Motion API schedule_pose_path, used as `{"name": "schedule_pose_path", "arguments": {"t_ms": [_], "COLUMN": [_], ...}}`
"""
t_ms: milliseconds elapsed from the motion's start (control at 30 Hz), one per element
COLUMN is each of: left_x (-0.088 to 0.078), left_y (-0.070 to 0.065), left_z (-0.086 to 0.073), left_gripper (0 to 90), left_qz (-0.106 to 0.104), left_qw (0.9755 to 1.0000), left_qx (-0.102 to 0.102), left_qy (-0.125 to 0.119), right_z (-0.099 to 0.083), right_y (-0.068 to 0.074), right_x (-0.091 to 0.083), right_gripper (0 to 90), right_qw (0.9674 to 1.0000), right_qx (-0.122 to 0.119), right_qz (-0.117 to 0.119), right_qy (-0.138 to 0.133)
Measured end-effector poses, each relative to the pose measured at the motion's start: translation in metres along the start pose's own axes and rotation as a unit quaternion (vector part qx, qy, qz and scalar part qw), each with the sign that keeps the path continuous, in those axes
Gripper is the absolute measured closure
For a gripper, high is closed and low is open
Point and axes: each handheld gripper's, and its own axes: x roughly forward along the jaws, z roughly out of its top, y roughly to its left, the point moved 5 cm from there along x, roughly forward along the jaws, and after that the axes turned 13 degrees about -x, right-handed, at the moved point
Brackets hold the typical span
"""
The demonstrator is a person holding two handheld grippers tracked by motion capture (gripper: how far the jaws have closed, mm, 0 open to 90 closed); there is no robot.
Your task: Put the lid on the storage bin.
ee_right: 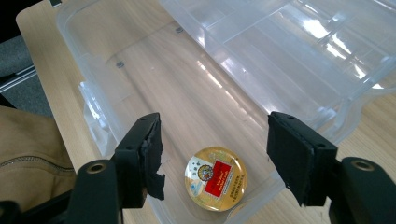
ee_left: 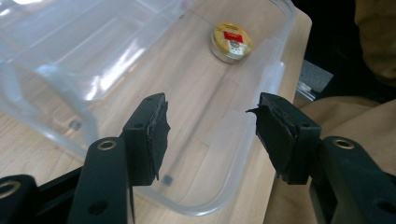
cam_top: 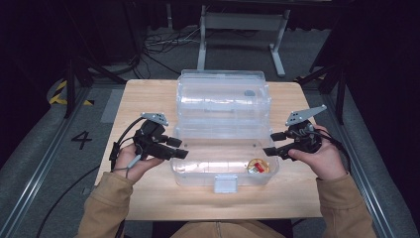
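The right gripper [cam_top: 272, 143] is hanging with its jaws spread, holding nothing, just above the right end of the clear box [cam_top: 198, 171]. The left gripper [cam_top: 178, 147] is hovering at the box's left end, jaws likewise parted and empty. Below the right gripper's jaws, a small round tin [ee_right: 215, 178] with a gold and red lid is lying flat in the box's front right corner. It is probably light, stiff and slick; pinching across its rim looks safest. The box is sitting at the table's [cam_top: 148, 99] front edge, its lid [cam_top: 223, 96] standing open behind.
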Motion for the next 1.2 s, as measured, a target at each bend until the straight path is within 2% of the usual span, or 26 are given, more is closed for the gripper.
{"name": "schedule_pose_path", "arguments": {"t_ms": [200,333,467,633,800,833,1133,1200], "left_x": [0.015,0.024,0.037,0.047,0.060,0.060,0.076,0.080], "left_y": [-0.012,-0.015,-0.020,-0.021,-0.024,-0.024,-0.027,-0.027], "left_z": [-0.001,-0.003,-0.006,-0.009,-0.014,-0.014,-0.020,-0.022], "left_gripper": [44.2,44.9,48.0,48.5,49.0,49.1,51.8,53.2], "left_qz": [-0.009,-0.013,-0.022,-0.020,-0.011,-0.011,-0.006,-0.003], "left_qw": [0.9990,0.9980,0.9959,0.9942,0.9896,0.9896,0.9818,0.9811], "left_qx": [0.026,0.031,0.039,0.039,0.054,0.054,0.065,0.066], "left_qy": [0.035,0.054,0.079,0.098,0.133,0.133,0.178,0.182], "right_z": [-0.001,-0.001,-0.001,0.000,0.000,0.000,0.001,0.001], "right_y": [-0.002,-0.003,-0.004,-0.006,-0.006,-0.006,-0.005,-0.005], "right_x": [-0.002,-0.003,-0.006,-0.005,-0.003,-0.003,-0.003,-0.004], "right_gripper": [36.1,36.1,36.1,35.9,35.8,35.8,35.3,35.3], "right_qw": [1.0000,0.9999,0.9997,0.9996,0.9996,0.9996,0.9995,0.9994], "right_qx": [0.005,0.010,0.013,0.016,0.016,0.016,0.016,0.017], "right_qz": [0.001,-0.001,-0.001,-0.001,0.003,0.003,0.008,0.007], "right_qy": [-0.007,-0.012,-0.022,-0.025,-0.024,-0.024,-0.028,-0.029]}}
